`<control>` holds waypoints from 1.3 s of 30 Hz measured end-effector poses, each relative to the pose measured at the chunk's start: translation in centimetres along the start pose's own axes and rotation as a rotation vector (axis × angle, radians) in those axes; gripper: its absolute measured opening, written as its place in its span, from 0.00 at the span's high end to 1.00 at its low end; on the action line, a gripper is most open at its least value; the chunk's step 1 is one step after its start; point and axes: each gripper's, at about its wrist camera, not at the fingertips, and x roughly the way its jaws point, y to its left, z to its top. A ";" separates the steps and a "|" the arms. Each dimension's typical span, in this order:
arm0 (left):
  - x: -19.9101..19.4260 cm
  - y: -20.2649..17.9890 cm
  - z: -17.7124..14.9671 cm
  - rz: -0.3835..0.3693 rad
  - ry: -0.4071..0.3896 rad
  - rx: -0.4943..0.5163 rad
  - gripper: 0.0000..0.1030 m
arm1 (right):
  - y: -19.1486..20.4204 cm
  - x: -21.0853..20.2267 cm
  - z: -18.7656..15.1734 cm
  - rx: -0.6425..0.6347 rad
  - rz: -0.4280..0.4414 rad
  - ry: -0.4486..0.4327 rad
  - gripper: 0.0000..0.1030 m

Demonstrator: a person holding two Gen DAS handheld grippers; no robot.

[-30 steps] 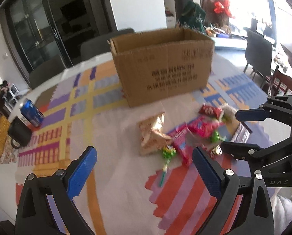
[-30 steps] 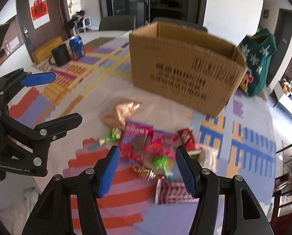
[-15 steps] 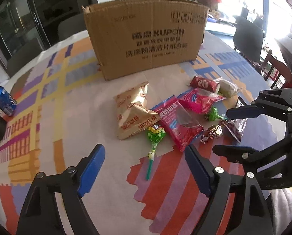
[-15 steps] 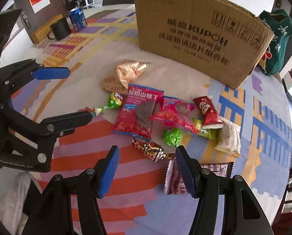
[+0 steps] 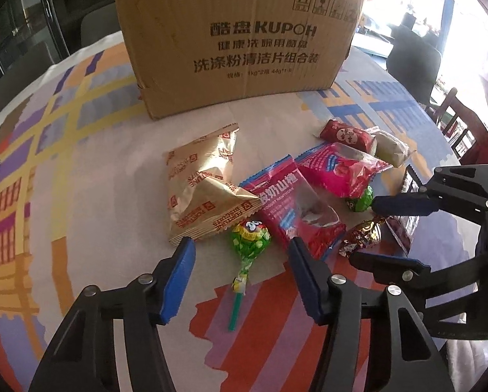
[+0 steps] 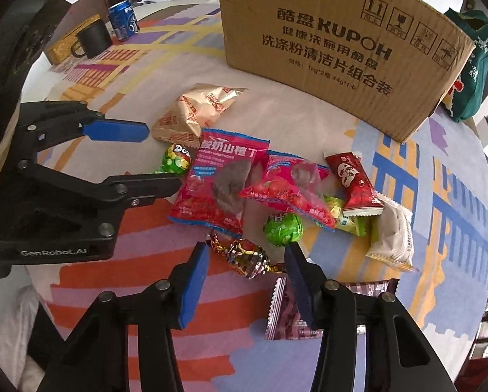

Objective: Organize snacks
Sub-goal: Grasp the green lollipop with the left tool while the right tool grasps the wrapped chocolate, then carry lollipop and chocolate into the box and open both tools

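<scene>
Both tongs had dropped closer to the snacks than a second earlier, jaws just narrowing. My left tongs (image 5: 240, 245) stood part open around a green lollipop (image 5: 249, 236), pads not touching it. My right tongs (image 6: 245, 251) stood part open around a foil-wrapped candy (image 6: 247, 256), gripping nothing. Snack packets lay clustered on the patterned tabletop (image 5: 80, 176), with the cardboard box (image 5: 240, 39) just behind them.

Cardboard box (image 5: 237, 42) blocks behind, snacks (image 6: 253, 196) crowded (touching), tablecloth (image 5: 80, 170) bare left
</scene>
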 end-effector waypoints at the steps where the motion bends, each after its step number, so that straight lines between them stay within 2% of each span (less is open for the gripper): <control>1: 0.2 -0.1 0.1 -0.002 0.004 0.003 0.47 | 0.0 0.1 0.0 -0.001 0.002 -0.001 0.54; 4: 0.4 -0.2 0.4 -0.002 0.001 0.005 0.49 | 0.0 0.2 0.1 -0.010 0.000 -0.004 0.54; 6: 0.5 -0.2 0.6 -0.001 0.000 0.000 0.50 | 0.0 0.2 0.1 -0.011 0.003 -0.005 0.58; 9: 0.7 -0.1 0.9 -0.004 -0.001 -0.015 0.56 | -0.5 1.0 0.0 0.014 0.040 0.028 0.65; 10: 0.7 -0.1 1.0 -0.006 -0.002 -0.017 0.59 | -0.6 0.8 -0.1 0.019 0.041 0.014 0.68; 16: 0.6 -0.5 0.7 -0.012 0.000 -0.009 0.74 | -0.6 0.6 -0.3 0.049 0.058 0.005 0.72; 23: -0.3 -0.8 0.0 -0.018 -0.008 -0.027 0.75 | -0.7 -1.1 -0.7 0.085 0.058 -0.054 0.73; 39: -6.6 -1.1 1.2 0.022 -0.174 -0.062 0.75 | -1.4 -5.6 0.5 0.144 0.065 -0.208 0.73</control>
